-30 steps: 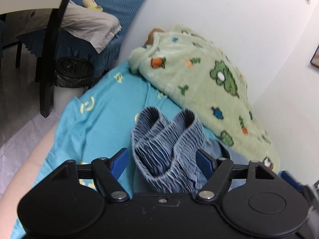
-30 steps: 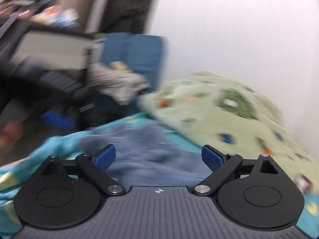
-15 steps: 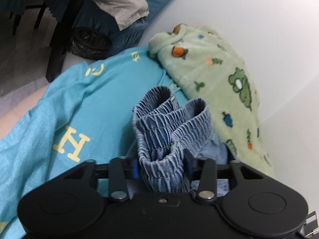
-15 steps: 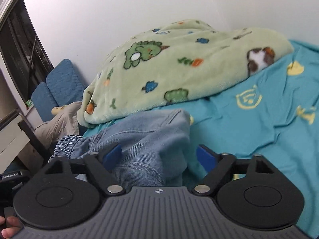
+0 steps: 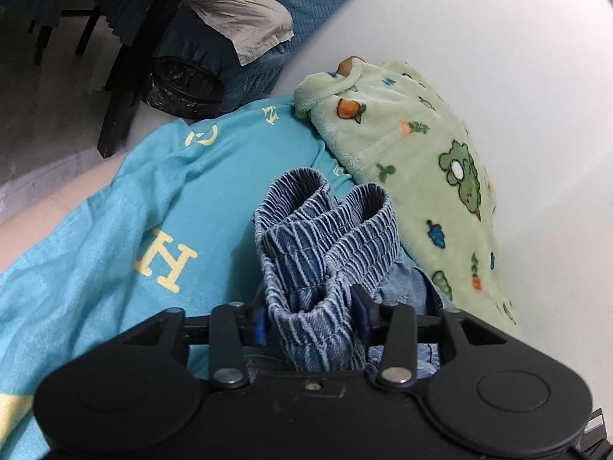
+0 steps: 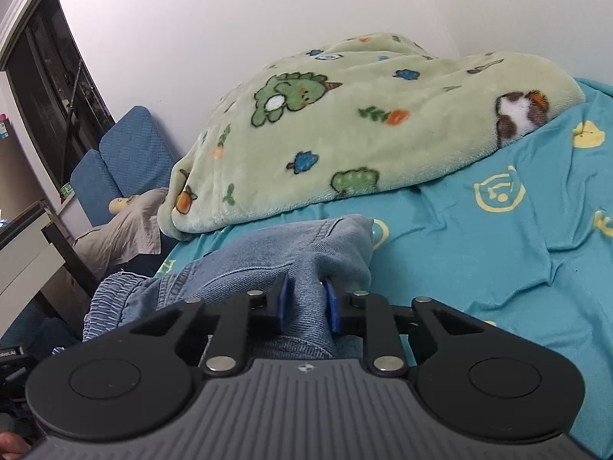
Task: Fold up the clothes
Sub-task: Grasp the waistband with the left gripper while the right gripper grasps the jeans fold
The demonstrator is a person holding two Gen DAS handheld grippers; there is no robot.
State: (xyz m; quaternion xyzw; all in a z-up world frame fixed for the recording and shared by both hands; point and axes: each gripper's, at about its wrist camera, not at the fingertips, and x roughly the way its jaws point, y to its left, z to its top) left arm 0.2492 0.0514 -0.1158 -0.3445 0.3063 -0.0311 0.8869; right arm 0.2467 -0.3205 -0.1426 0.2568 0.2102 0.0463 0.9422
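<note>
A pair of blue denim shorts lies bunched on the teal bed sheet (image 5: 115, 237). In the left wrist view its ribbed elastic waistband (image 5: 325, 230) stands up in two folds, and my left gripper (image 5: 310, 316) is shut on it. In the right wrist view my right gripper (image 6: 306, 303) is shut on a fold of the shorts' smooth denim (image 6: 299, 245). The waistband also shows at the left in that view (image 6: 115, 295).
A light green fleece blanket (image 6: 364, 122) with cartoon prints is heaped against the white wall behind the shorts; it also shows in the left wrist view (image 5: 421, 161). The teal sheet (image 6: 498, 249) stretches to the right. A blue sofa (image 5: 291, 4), a grey cloth (image 5: 237, 19) and a dark chair leg (image 5: 126, 88) stand beyond the bed.
Both grippers have closed on the shorts: the left on the waistband, the right on the denim fold. The right gripper swung round to face the blanket.
</note>
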